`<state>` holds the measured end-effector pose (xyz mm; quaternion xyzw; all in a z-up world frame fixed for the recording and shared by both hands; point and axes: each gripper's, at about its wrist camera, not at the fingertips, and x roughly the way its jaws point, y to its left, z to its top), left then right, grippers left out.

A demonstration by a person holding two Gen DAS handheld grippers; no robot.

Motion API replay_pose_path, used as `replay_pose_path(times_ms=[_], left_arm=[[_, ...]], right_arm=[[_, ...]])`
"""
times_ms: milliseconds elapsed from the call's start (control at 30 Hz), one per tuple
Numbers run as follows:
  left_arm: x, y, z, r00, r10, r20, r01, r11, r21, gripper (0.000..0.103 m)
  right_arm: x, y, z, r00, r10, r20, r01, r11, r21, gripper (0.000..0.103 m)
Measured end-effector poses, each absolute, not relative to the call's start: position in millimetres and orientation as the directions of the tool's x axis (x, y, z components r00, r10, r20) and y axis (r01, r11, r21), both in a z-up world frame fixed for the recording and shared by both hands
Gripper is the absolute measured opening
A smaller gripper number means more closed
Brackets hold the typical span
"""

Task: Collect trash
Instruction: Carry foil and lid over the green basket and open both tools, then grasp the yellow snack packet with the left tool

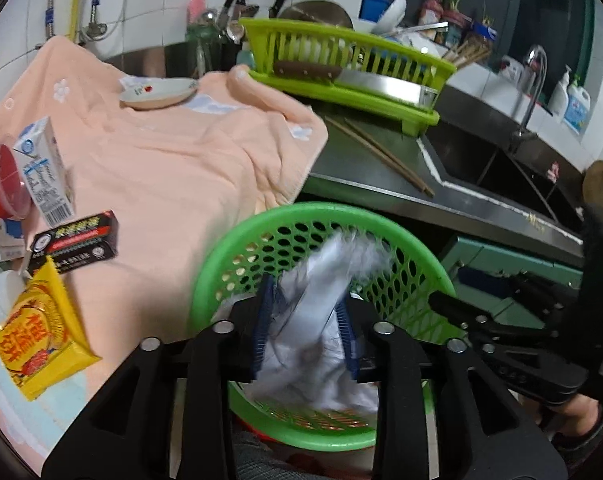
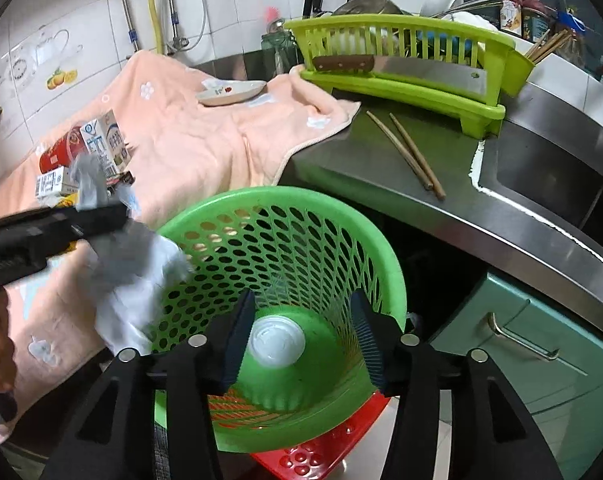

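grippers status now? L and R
Left gripper: white crumpled plastic between its pads, over the green basket.
Right gripper: open, empty, over the basket.

I see a glossy perforated plastic basket (image 2: 285,240), a brushed-steel tabletop (image 2: 361,160), a soft peach terry towel (image 1: 161,160), and wooden chopsticks (image 2: 409,156).

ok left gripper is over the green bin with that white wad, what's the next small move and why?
Probably open the left gripper wider and let the crumpled white plastic drop. It sits between the blue pads, above the green basket, so it should fall inside. The right gripper is open and empty over the same basket, with only a white lid at the bottom.
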<state>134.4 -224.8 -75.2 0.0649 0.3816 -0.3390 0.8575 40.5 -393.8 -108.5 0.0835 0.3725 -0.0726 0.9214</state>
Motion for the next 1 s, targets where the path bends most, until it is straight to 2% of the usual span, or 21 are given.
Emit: replay_pose_path(times_ms=[167, 467, 700, 833, 1000], left_arm=[[130.2, -226.2, -78.1, 0.488, -0.525, -0.697, 0.642, 0.757, -0.121, 0.060], [128.8, -180.4, -54.3, 0.602, -0.459, -0.653, 0.586, 0.809, -0.029, 0.064], [147.4, -97.5, -33.2, 0.723, -0.326, -0.609, 0.357, 0.931, -0.074, 0.064], [157.6, -58.3, -38.4, 0.743, -0.256, -0.619, 0.249, 0.963, -0.099, 0.064], [170.9, -32.7, -55.6, 0.717, -0.239, -0.655, 0.190, 0.971, -0.147, 0.064]], right_arm=[[38.9, -392.6, -106.5, 0.717, -0.067, -0.694, 0.191, 0.976, 0.102, 0.052], [45.0, -377.9, -101.1, 0.724, -0.045, -0.688, 0.156, 0.983, 0.101, 0.057], [55.6, -356.7, -94.0, 0.735, -0.011, -0.678, 0.106, 0.990, 0.098, 0.058], [60.6, -345.0, -89.9, 0.740, 0.009, -0.673, 0.078, 0.992, 0.099, 0.059], [70.2, -331.5, -86.5, 0.741, 0.041, -0.670, 0.044, 0.993, 0.110, 0.059]])
